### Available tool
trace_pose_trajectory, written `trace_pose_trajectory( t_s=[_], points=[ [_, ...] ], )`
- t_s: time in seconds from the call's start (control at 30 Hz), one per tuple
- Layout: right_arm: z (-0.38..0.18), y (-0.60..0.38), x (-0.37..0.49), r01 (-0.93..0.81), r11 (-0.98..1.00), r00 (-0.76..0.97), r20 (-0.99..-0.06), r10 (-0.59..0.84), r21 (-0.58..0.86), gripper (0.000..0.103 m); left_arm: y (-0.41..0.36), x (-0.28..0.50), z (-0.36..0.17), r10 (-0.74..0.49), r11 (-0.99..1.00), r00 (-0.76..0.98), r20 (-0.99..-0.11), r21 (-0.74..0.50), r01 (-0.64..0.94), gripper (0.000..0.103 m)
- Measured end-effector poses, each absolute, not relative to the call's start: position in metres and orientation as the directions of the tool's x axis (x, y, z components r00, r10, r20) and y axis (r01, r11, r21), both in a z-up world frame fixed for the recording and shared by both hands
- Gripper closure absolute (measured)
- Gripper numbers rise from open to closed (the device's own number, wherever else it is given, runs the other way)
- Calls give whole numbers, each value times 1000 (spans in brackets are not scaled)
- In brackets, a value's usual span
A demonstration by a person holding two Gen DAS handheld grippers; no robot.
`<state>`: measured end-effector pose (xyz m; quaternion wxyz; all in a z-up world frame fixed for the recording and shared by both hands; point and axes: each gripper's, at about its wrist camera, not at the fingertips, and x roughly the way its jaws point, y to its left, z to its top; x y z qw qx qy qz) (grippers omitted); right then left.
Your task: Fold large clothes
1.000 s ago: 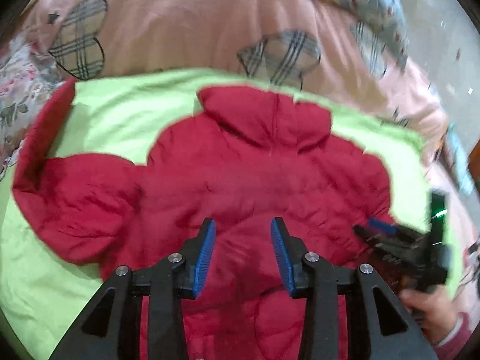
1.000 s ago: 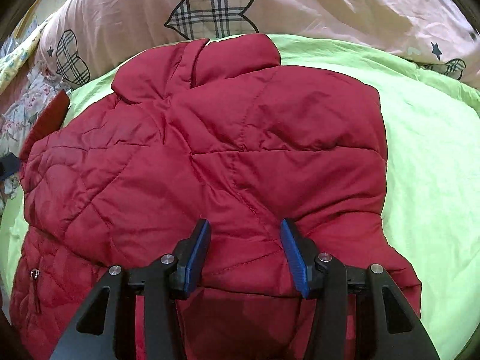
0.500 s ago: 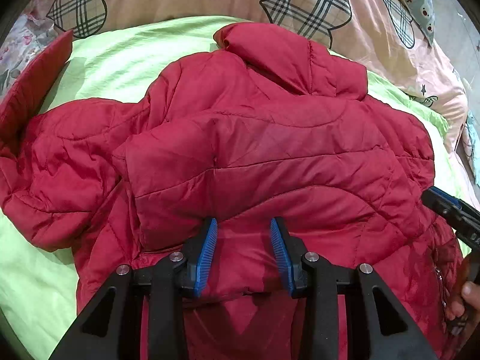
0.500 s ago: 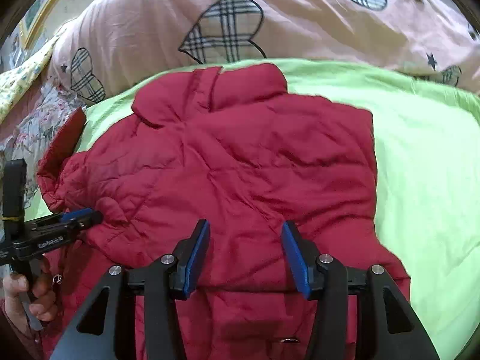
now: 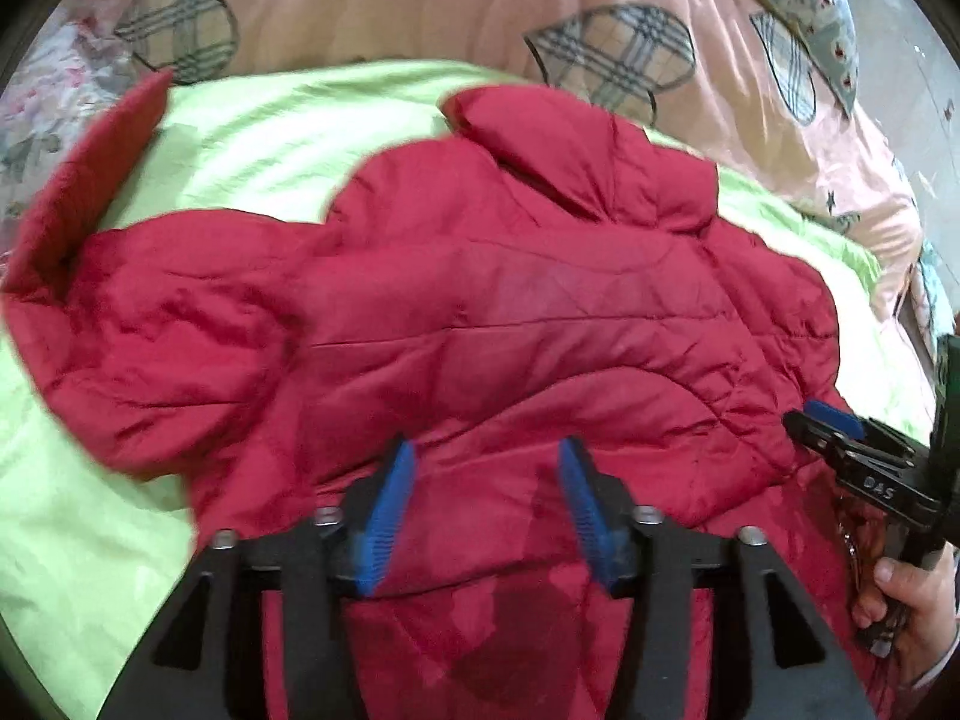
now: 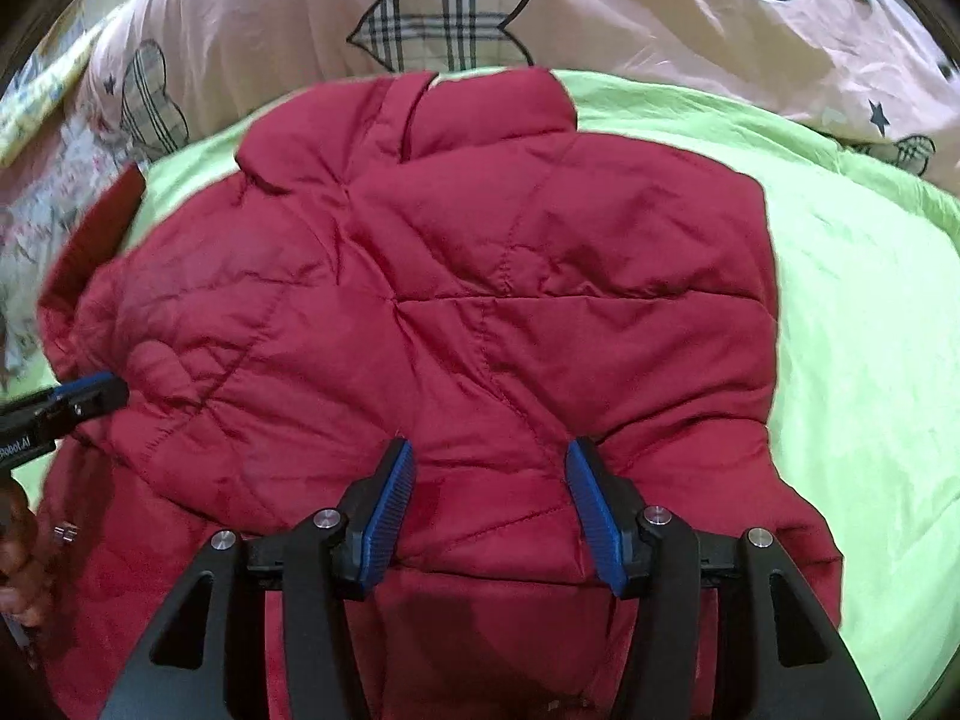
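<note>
Red quilted jacket (image 6: 456, 312) lies spread on the green sheet (image 6: 870, 360) of the bed, collar toward the pink duvet (image 6: 270, 18), long axis running away from both cameras. The left gripper (image 5: 486, 504) has just been opening; the right gripper (image 6: 489, 501) is likewise released, both hovering over the folded hem, probably letting it settle.

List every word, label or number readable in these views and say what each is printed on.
"Robot.AI", cut off at the frame's edge: on the side of the left gripper, right wrist view.
"DAS" or similar, blurred, not surely readable: on the right gripper, left wrist view.
No readable text on the jacket or bedding.
</note>
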<state>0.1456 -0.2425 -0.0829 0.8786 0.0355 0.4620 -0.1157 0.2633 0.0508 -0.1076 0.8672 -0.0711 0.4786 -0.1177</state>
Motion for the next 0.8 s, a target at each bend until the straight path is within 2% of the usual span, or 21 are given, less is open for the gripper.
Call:
trace_pose_trajectory(
  t_s=[0.37, 0.63, 0.8],
  points=[
    [-58, -220, 102, 186, 974, 580, -815, -1, 131, 38, 115, 239, -75, -185, 972, 594, -783, -233, -5, 46],
    [-59, -213, 81, 180, 966, 552, -832, 57, 186, 33, 140, 233, -60, -125, 974, 621, -774, -214, -70, 43],
    [-61, -213, 70, 181, 971, 533, -845, 37, 157, 32, 159, 244, -50, -57, 975, 639, -767, -180, -129, 33]
  ],
)
